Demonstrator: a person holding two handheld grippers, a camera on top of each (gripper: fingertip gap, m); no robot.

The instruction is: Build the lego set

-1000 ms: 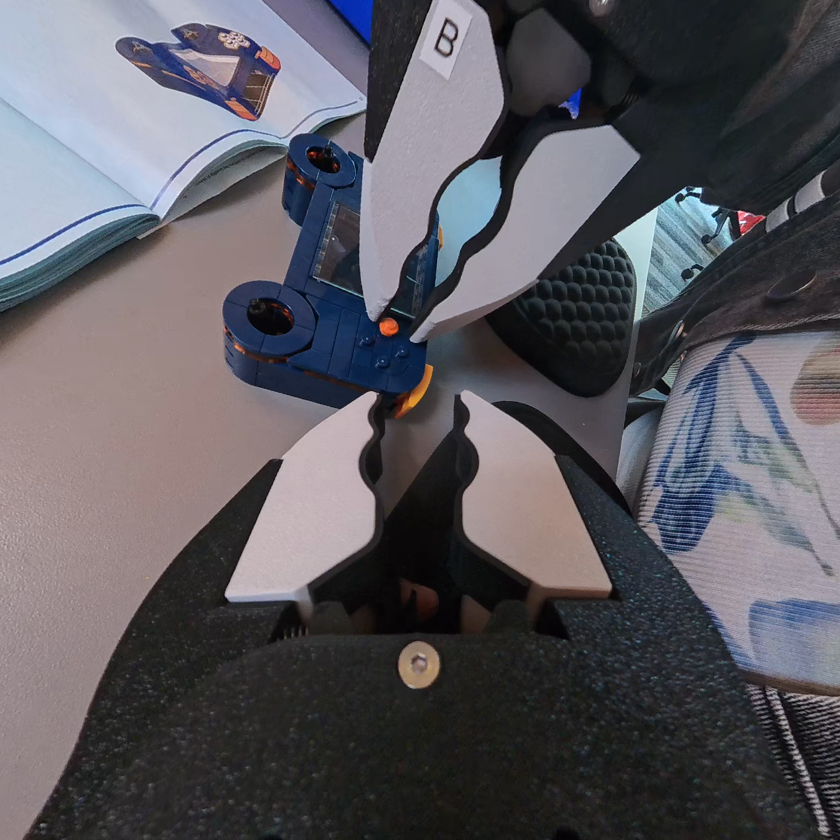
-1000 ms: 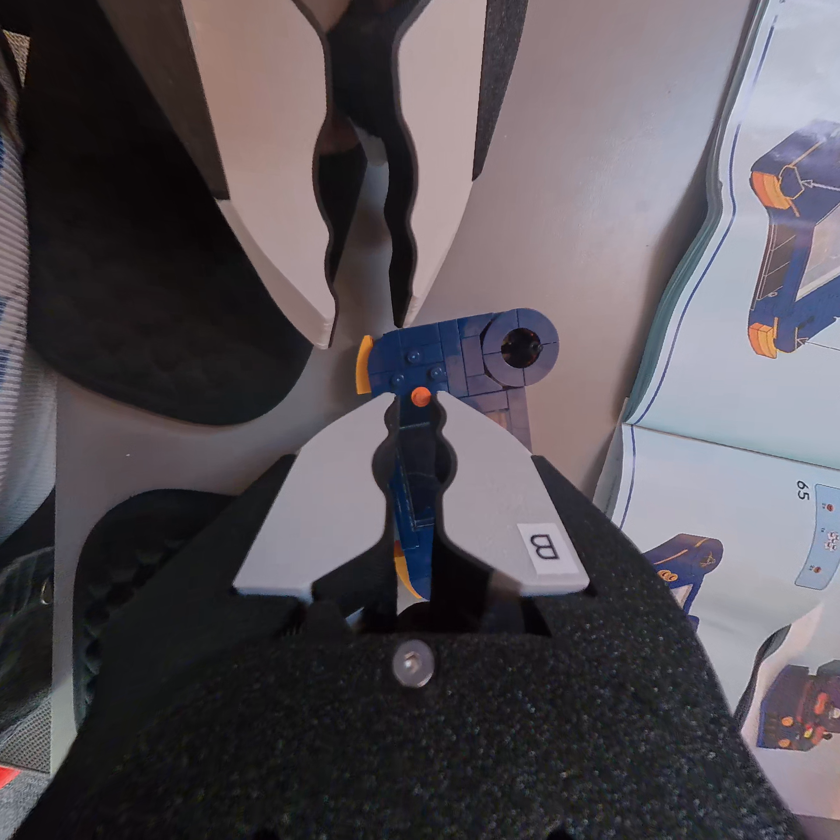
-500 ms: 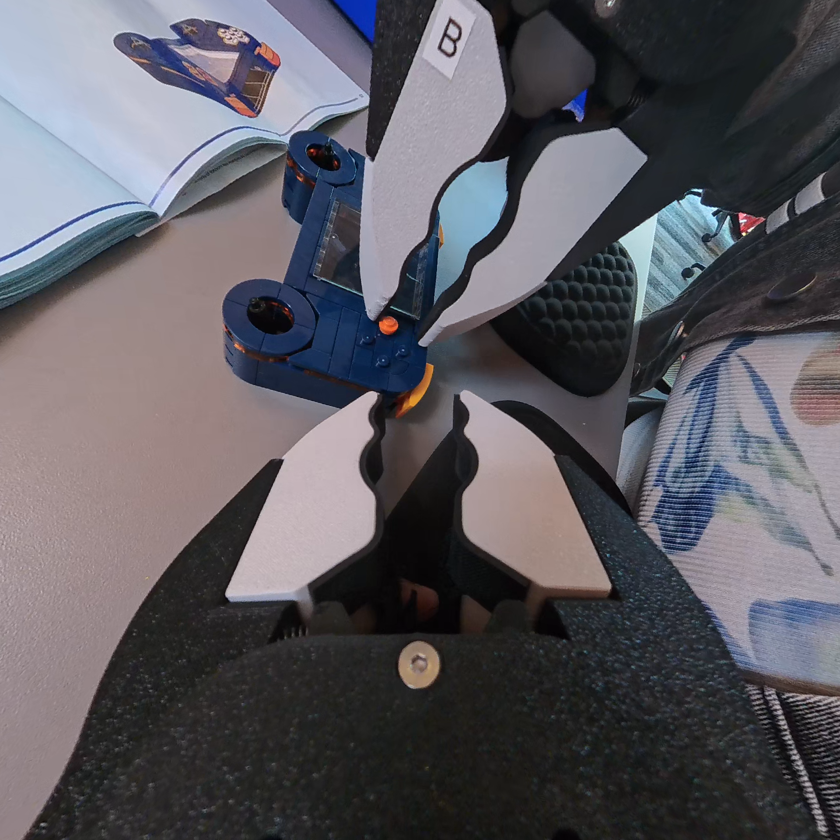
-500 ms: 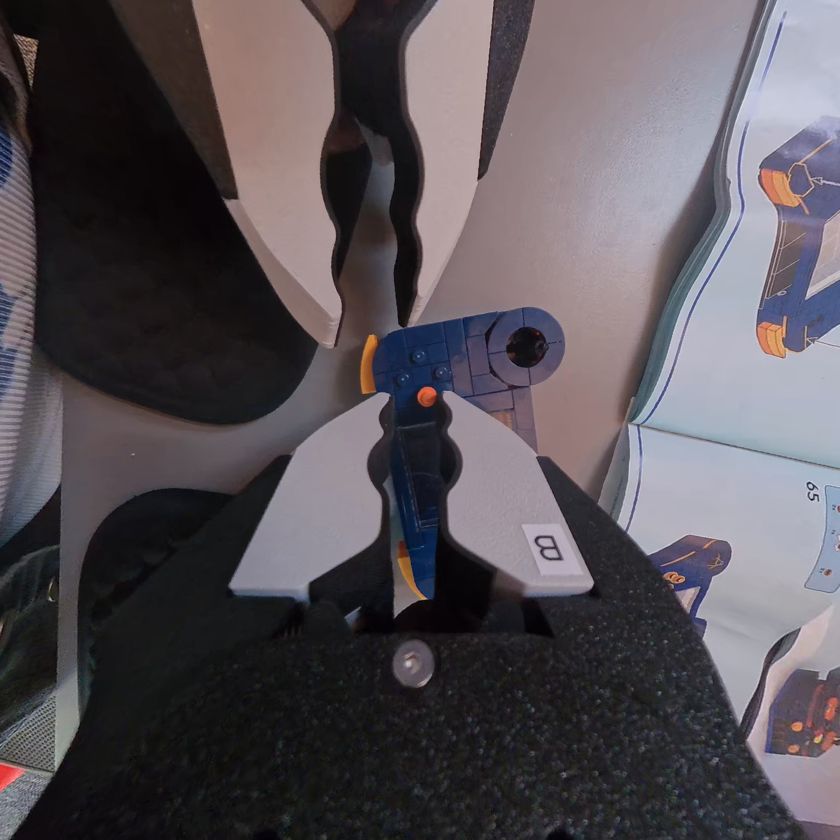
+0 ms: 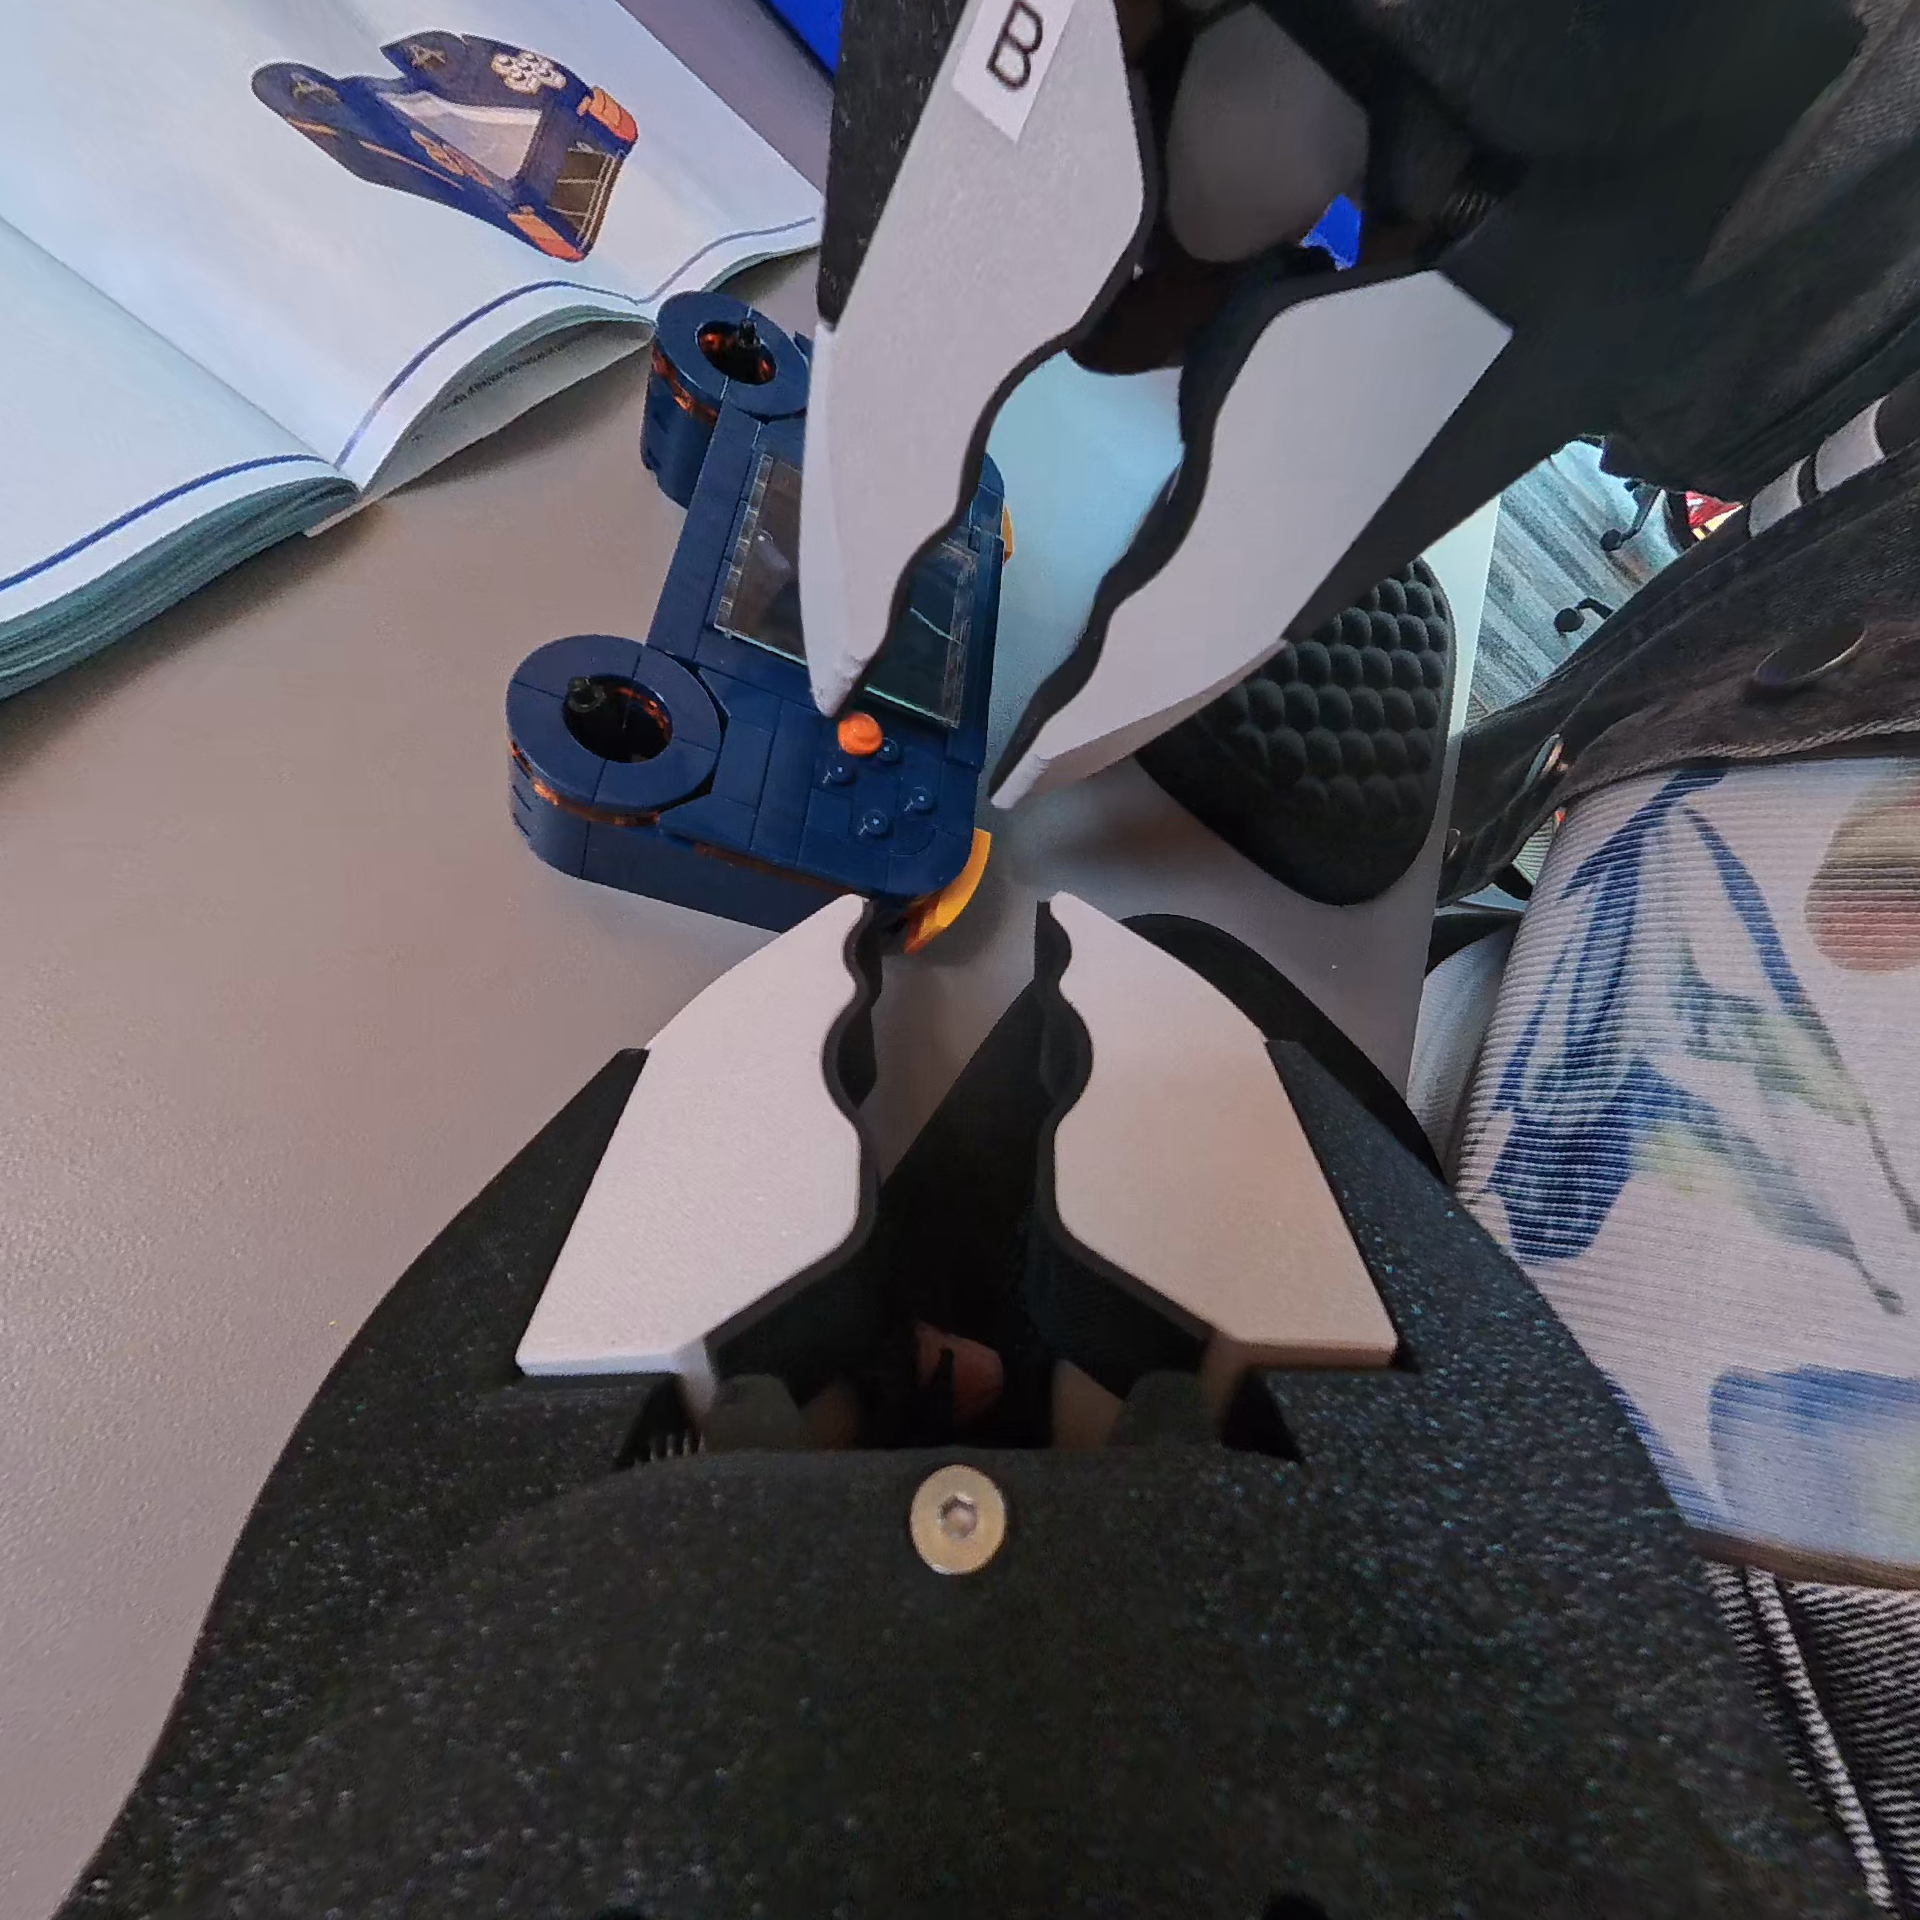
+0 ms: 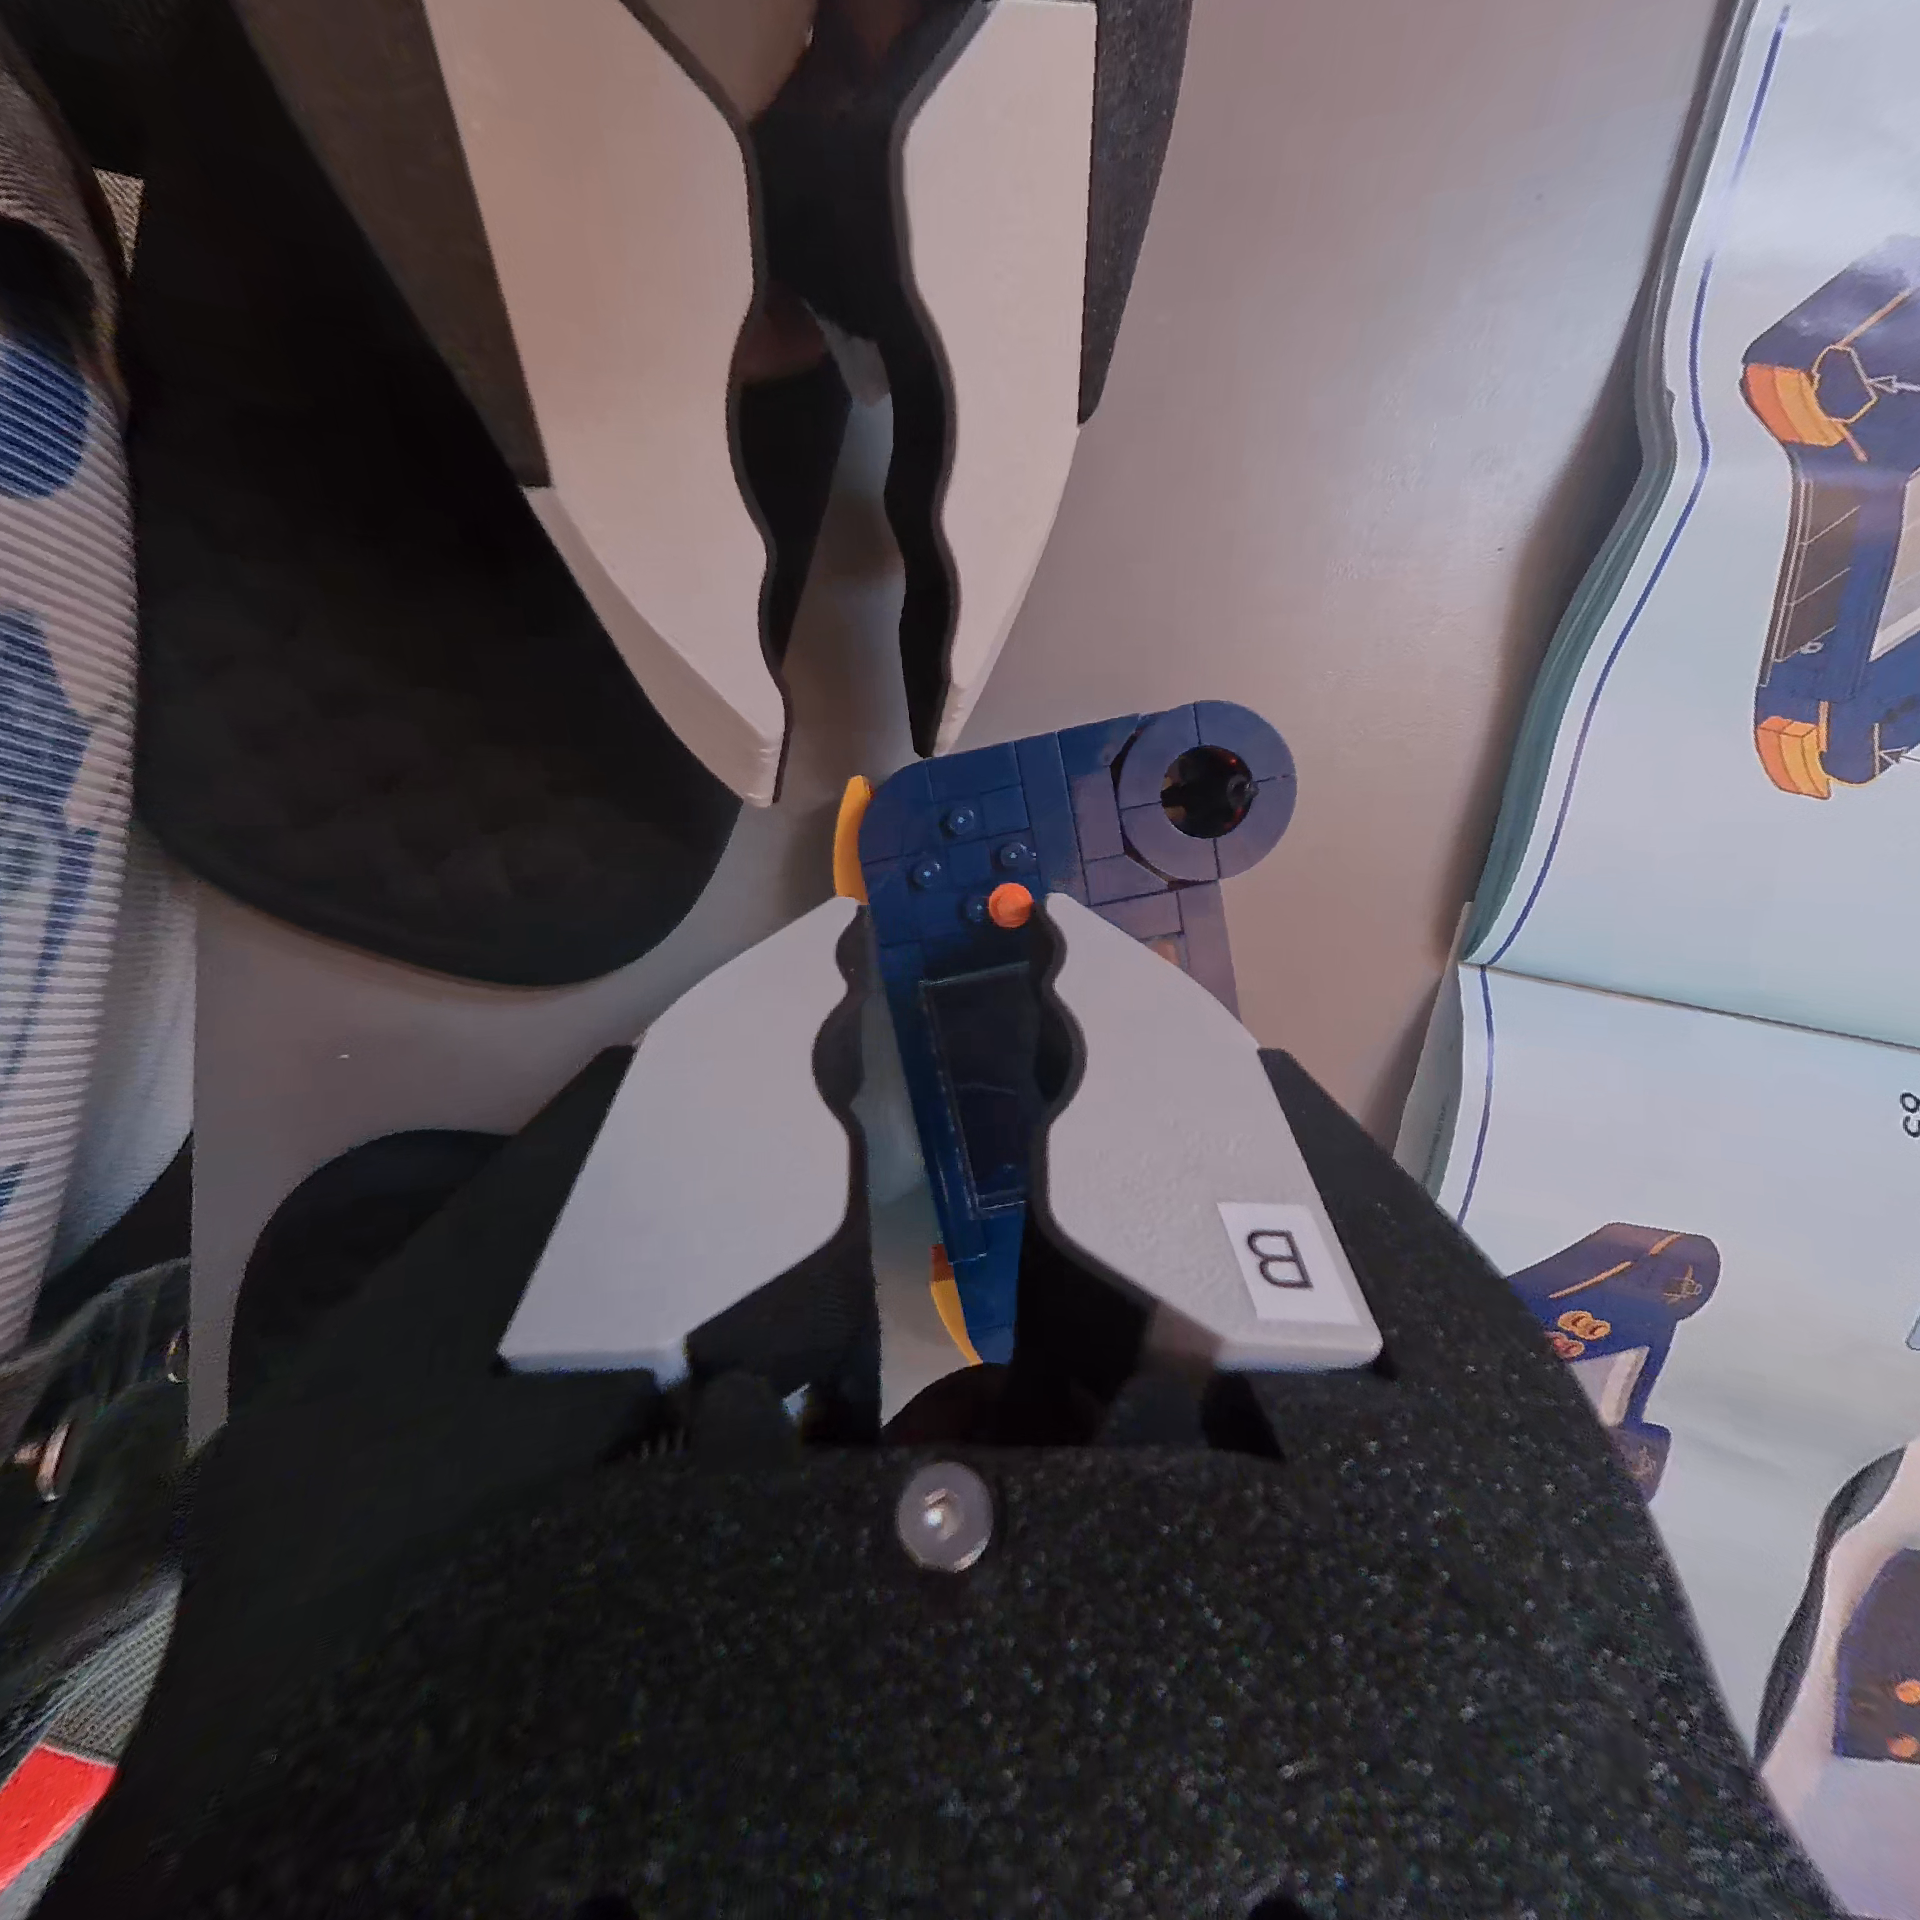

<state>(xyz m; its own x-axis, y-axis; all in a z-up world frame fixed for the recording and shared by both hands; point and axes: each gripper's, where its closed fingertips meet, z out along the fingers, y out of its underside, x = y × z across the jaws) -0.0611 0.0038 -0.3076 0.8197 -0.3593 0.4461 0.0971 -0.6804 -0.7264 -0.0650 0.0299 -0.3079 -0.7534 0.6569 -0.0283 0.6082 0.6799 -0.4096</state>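
Observation:
A dark blue lego model (image 5: 727,790) with two ring-shaped ends, a clear panel and orange trim lies on the grey table (image 5: 260,987). A small orange round stud (image 5: 859,732) sits on its top. My right gripper (image 5: 920,743) reaches in from above, open, with its fingertips either side of the stud; the labelled fingertip is right beside it. In the right wrist view the stud (image 6: 1006,904) lies by the right fingertip of my right gripper (image 6: 951,914), over the model (image 6: 966,831). My left gripper (image 5: 956,909) is open and empty, its left fingertip at the model's orange corner (image 5: 951,883).
An open instruction booklet (image 5: 260,312) lies behind the model and shows at the right in the right wrist view (image 6: 1714,1143). A black dimpled pad (image 5: 1320,727) sits past the table edge. Patterned fabric (image 5: 1714,1039) fills the right side. My left and right fingertips are right by each other.
My right gripper's fingers have spread wider around the orange stud, which stays on the model. The left gripper and the model have hardly moved.

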